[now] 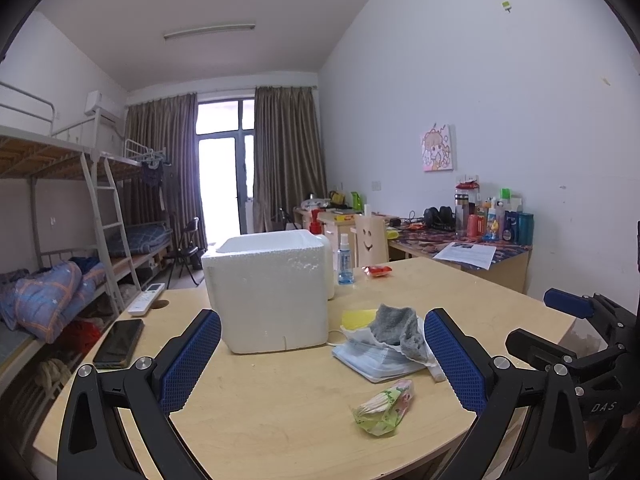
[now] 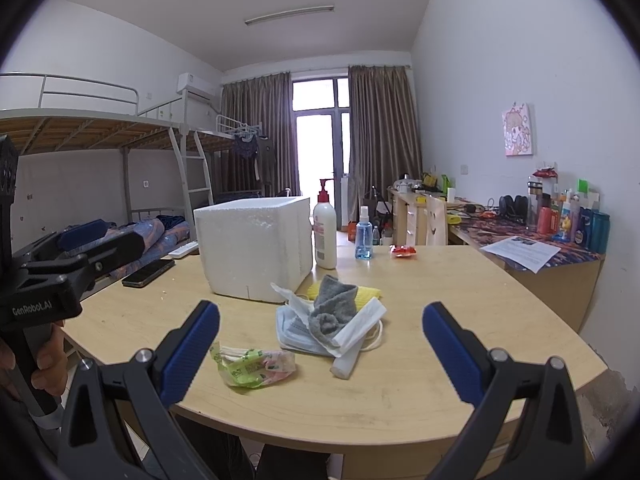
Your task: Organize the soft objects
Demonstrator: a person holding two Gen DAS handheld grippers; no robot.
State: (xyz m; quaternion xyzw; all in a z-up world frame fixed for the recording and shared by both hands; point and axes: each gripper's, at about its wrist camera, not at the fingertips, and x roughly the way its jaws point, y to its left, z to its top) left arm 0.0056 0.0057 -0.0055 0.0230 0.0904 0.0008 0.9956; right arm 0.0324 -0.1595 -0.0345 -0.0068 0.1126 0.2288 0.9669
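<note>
Nothing looked sorted yet: the grey sock (image 2: 334, 310), face masks (image 2: 298, 330), yellow cloth (image 2: 366, 293) and tissue pack (image 2: 256, 366) lay heaped on the table (image 2: 440, 360), at 5 o'clock from the open foam box (image 2: 254, 246), whose inside I could not see. Left gripper (image 1: 322, 362) and right gripper (image 2: 320, 354) both hung wide open, holding nothing. Pale wood tabletop in a dorm room; phone (image 1: 119, 343) at 9 o'clock of the box, bunk beds (image 1: 60, 216) beyond.

Daylight came from the balcony door (image 1: 224, 168), blown out to white glare, and the curtains beside it stayed dim. The room was evenly, softly lit, with faint shadows. Fisheye bending curved the walls away from the door; black vignetting filled the corners.
</note>
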